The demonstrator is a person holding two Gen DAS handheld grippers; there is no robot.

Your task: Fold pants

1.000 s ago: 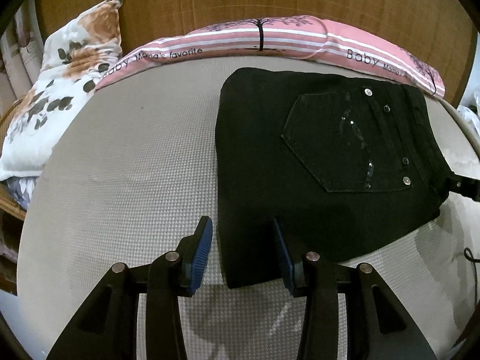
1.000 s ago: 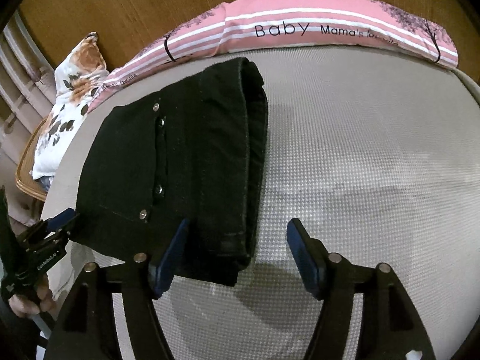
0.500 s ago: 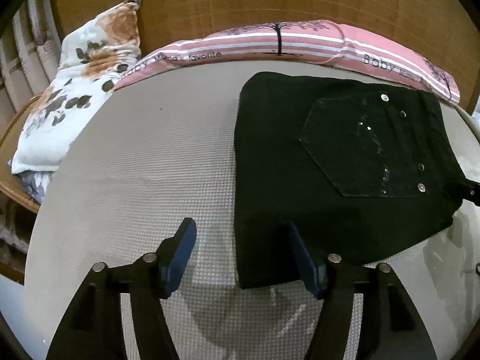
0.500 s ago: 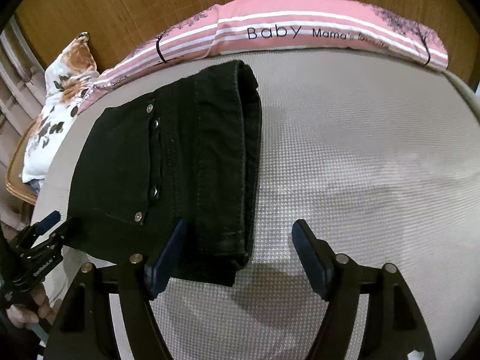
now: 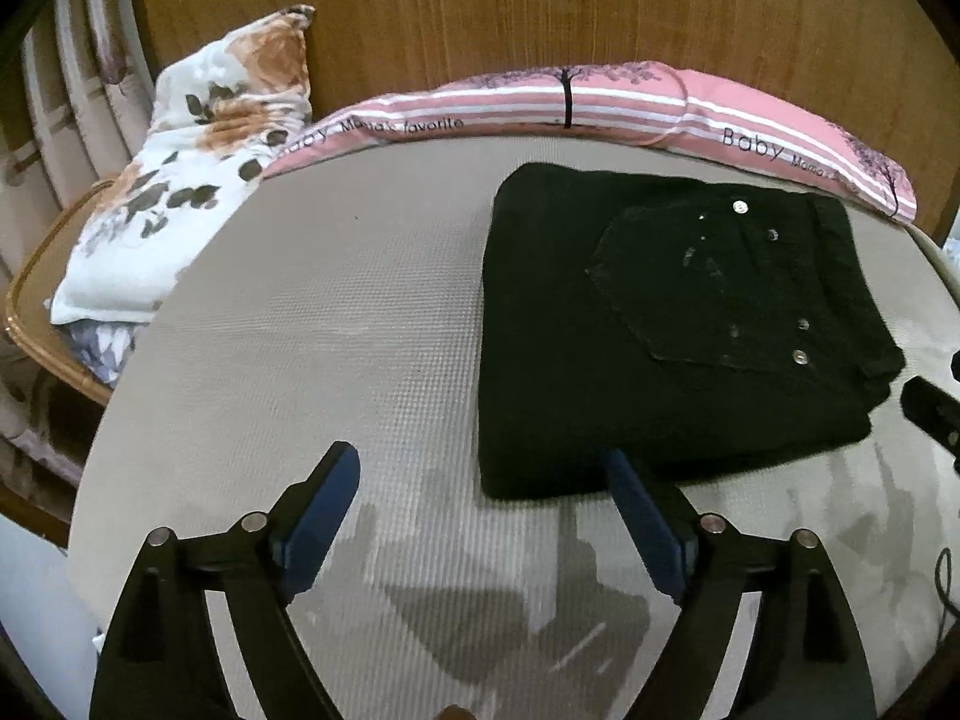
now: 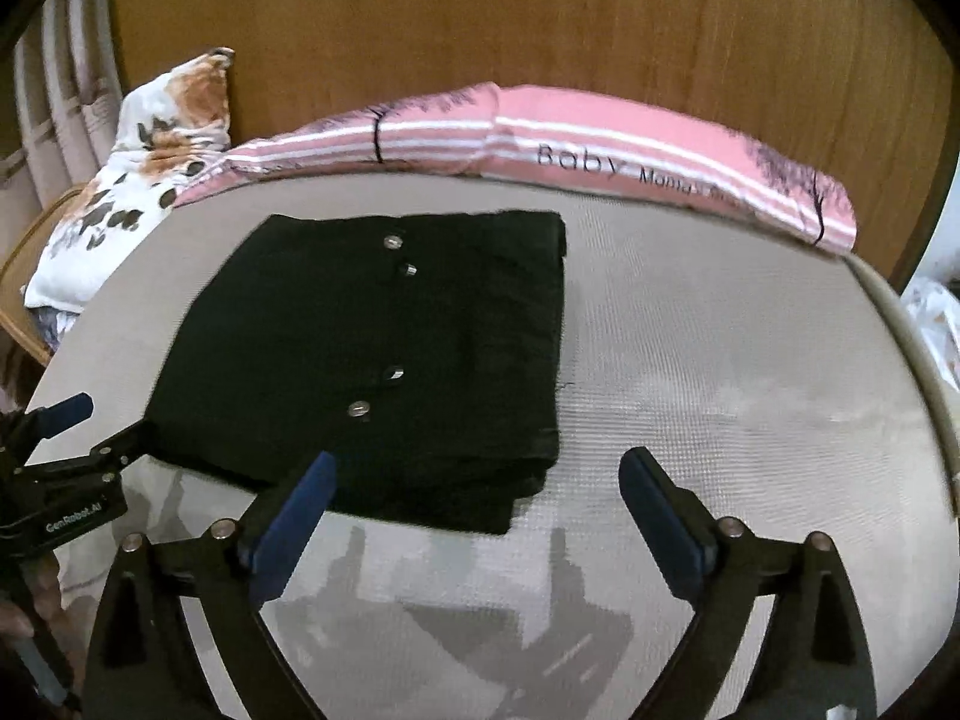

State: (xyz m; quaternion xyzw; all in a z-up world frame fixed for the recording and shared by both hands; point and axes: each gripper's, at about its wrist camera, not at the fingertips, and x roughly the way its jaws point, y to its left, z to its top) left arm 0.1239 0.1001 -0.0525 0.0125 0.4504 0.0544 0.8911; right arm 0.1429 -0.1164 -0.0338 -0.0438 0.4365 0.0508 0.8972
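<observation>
The pants (image 5: 660,324) lie in a compact black fold on the bed (image 5: 336,324) — apparently finished. Both claws, left (image 5: 480,516) and right (image 6: 480,498), are opening, pinching nothing — likely letting go.

Ahead of me lay a grey textured mattress (image 5: 360,324), a long pink striped pillow (image 5: 600,105) along its far edge, a floral pillow (image 5: 180,180) leftward, wooden panelling (image 6: 540,30) behind.

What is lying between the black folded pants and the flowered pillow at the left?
Nothing lies there. In the left wrist view, only bare grey mattress stretches between the black pants and the flowered pillow.
</observation>
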